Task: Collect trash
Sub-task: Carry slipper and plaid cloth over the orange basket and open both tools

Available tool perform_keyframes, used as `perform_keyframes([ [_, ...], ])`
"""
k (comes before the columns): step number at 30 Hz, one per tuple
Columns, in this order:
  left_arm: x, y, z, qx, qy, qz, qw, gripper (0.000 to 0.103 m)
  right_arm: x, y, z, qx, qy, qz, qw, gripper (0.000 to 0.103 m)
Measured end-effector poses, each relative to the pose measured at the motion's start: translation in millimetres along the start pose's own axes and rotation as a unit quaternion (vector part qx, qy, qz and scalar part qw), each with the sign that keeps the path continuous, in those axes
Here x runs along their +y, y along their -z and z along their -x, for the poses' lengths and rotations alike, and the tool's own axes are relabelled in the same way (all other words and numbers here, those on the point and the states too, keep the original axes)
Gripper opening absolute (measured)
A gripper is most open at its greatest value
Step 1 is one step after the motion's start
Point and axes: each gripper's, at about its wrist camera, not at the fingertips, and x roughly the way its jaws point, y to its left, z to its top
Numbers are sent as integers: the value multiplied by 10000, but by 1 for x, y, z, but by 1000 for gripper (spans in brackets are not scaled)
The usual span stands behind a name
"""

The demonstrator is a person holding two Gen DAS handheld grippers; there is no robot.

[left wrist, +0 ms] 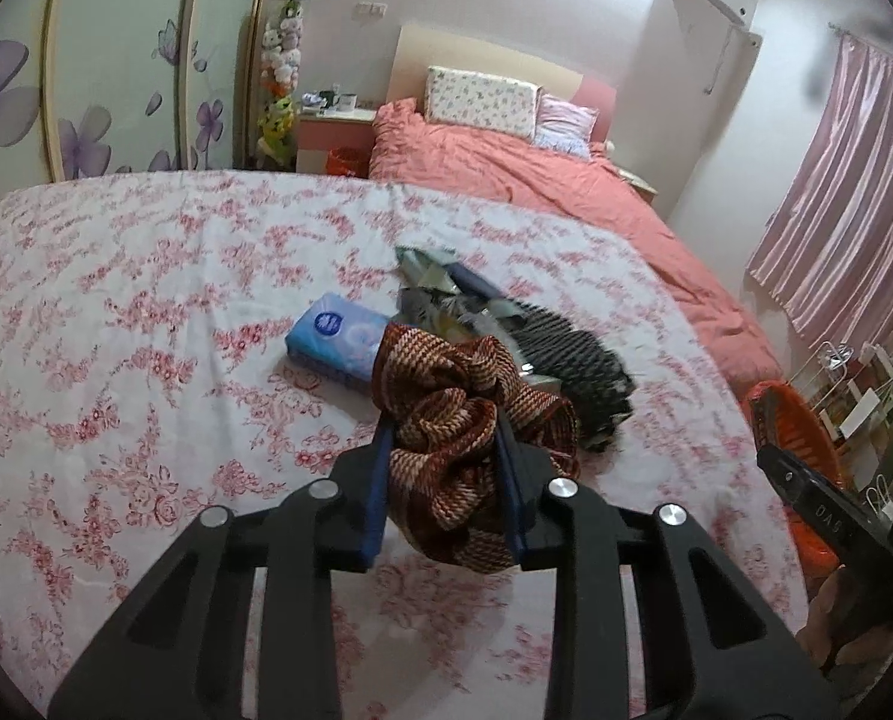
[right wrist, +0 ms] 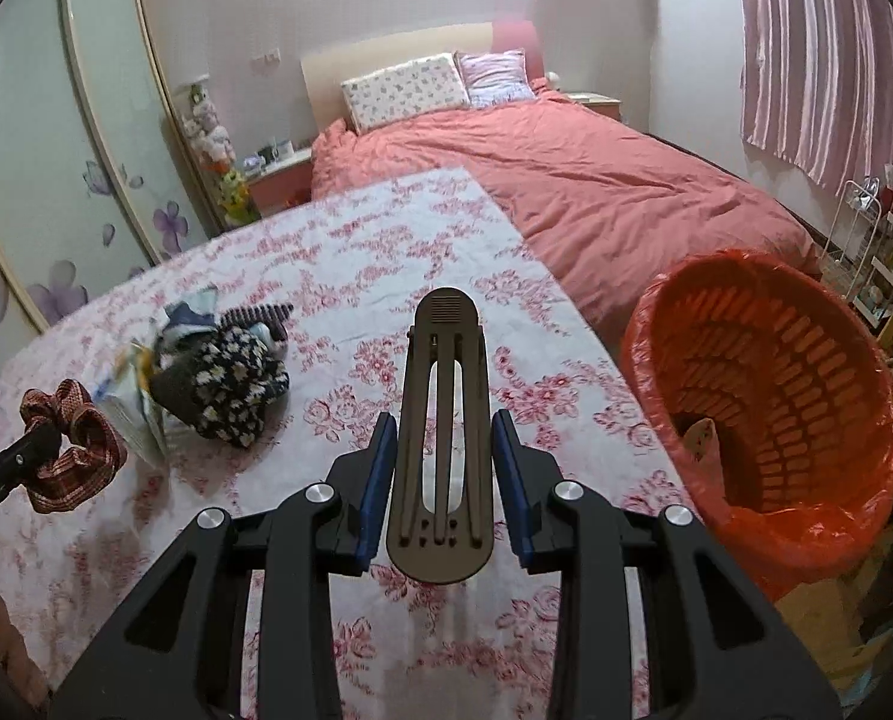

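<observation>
Scrap [right wrist: 700, 438] inside orange basket [right wrist: 674, 324]

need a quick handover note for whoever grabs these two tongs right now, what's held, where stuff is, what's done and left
Left tongs: shut on the red-brown woven scrunchie, lifted off the floral tablecloth.
Right tongs: closed around a flat brown slotted clip; whether the pads press on it is unclear.
Orange bin with red liner: beside the table, to the right, with one small piece inside.
On the table: a heap of wrappers and patterned cloth, and a blue tissue pack.
Done: two items picked up.
Left: probably drop both in the bin, then sort the heap.
</observation>
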Motion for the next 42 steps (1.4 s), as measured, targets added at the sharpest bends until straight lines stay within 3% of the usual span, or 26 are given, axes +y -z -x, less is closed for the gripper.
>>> perform_keyframes([
  [13, -60, -8, 43, -411, 677, -319, 9963, 30, -27, -6, 41, -521, -98, -251, 9983, 33],
  [21, -126, -6, 45, -420, 1259, -728, 9885, 30, -69, -12, 62, -860, 198, -609, 9942, 33],
  [33, -251, 10, 5, -32, 2108, -1464, 9665, 31, -147, -18, 61, -1011, 520, -1340, 9844, 33],
  [42, -321, 23, -46, 332, 2302, -1772, 9563, 32, -193, -24, 48, -1040, 559, -1671, 9788, 33],
])
